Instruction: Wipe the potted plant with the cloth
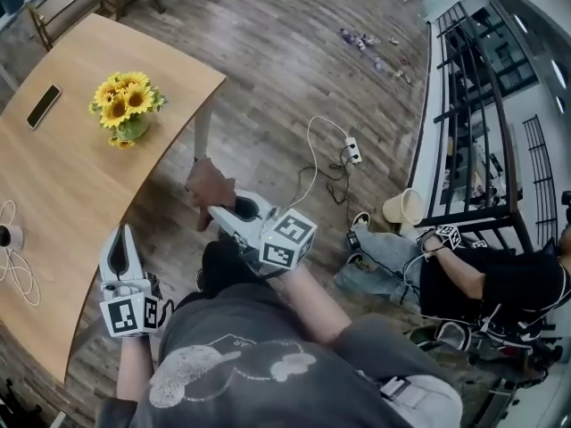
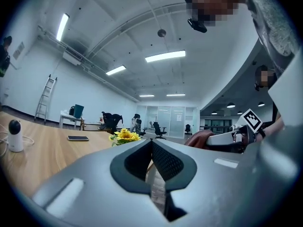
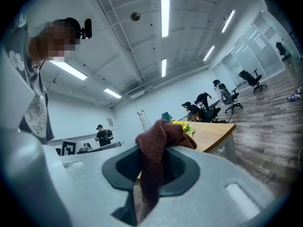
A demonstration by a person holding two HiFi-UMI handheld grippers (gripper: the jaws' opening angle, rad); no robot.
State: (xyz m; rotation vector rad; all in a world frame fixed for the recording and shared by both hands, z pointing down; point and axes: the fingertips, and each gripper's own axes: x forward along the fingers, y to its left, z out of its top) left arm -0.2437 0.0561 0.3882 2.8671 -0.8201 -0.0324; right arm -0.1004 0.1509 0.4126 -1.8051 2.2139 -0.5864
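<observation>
The potted plant (image 1: pixel 127 105), yellow sunflowers in a small green pot, stands on the wooden table (image 1: pixel 62 176) at upper left. It also shows far off in the left gripper view (image 2: pixel 124 135) and behind the cloth in the right gripper view (image 3: pixel 188 126). My right gripper (image 1: pixel 219 210) is shut on a dark red cloth (image 1: pixel 210 184), held off the table's near edge over the floor. The cloth (image 3: pixel 158 148) bunches above the jaws and hangs down between them. My left gripper (image 1: pixel 119 233) lies over the table's near part, shut with nothing in it (image 2: pixel 152 144).
A phone (image 1: pixel 43 106) lies at the table's far left. A small white camera (image 1: pixel 7 236) with a coiled cable sits at the left edge. On the floor are a power strip (image 1: pixel 353 151) with a white cord and a seated person (image 1: pixel 473 279) at right.
</observation>
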